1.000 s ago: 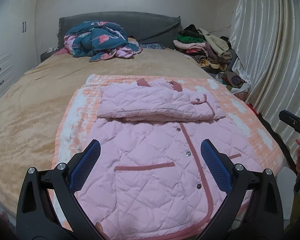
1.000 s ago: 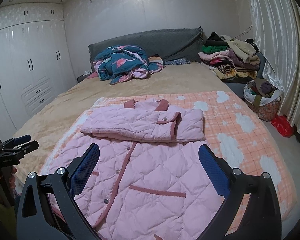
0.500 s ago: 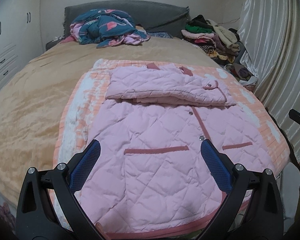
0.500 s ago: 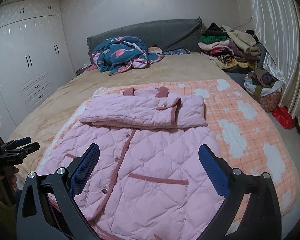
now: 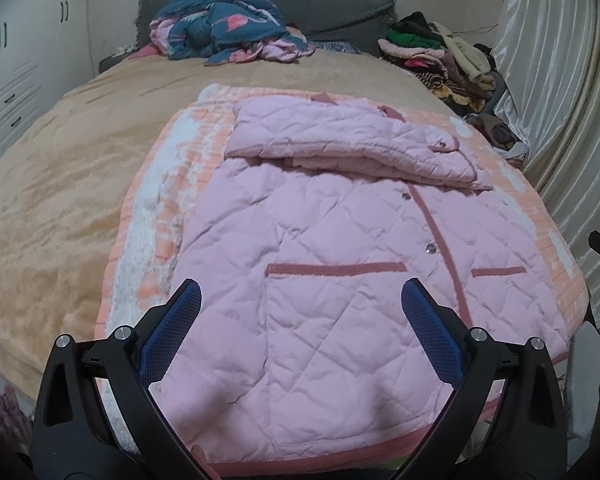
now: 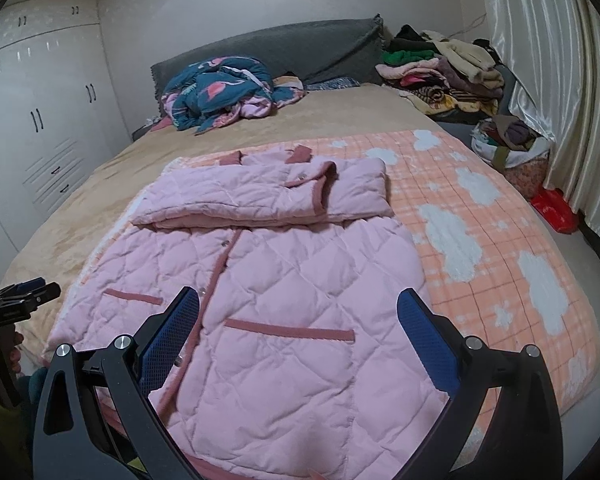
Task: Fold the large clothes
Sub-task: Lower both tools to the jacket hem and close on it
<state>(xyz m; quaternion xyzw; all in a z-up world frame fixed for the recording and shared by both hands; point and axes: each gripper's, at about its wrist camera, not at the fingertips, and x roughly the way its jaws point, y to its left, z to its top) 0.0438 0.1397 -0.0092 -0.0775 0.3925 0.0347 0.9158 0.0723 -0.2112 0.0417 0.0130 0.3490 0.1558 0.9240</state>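
A pink quilted jacket (image 5: 340,248) (image 6: 284,288) with darker pink trim lies flat on an orange checked blanket (image 5: 160,216) (image 6: 480,240) on the bed. Its sleeves are folded across the chest, near the collar. My left gripper (image 5: 300,320) hovers open over the lower left part of the jacket, near the hem. Over the lower right part my right gripper (image 6: 298,320) is open too. Nothing sits between either pair of blue pads. The left gripper (image 6: 20,296) also shows at the left edge of the right wrist view.
A crumpled blue and pink quilt (image 5: 224,28) (image 6: 220,92) lies by the grey headboard. Piled clothes (image 5: 440,52) (image 6: 440,72) sit at the far right corner. A bag of clothes (image 6: 508,140) and a red bag (image 6: 556,208) stand on the floor by the curtain. White wardrobes (image 6: 40,120) line the left wall.
Both grippers have moved forward and down toward the jacket's hem, so the jacket fills more of each view. Both stay open.
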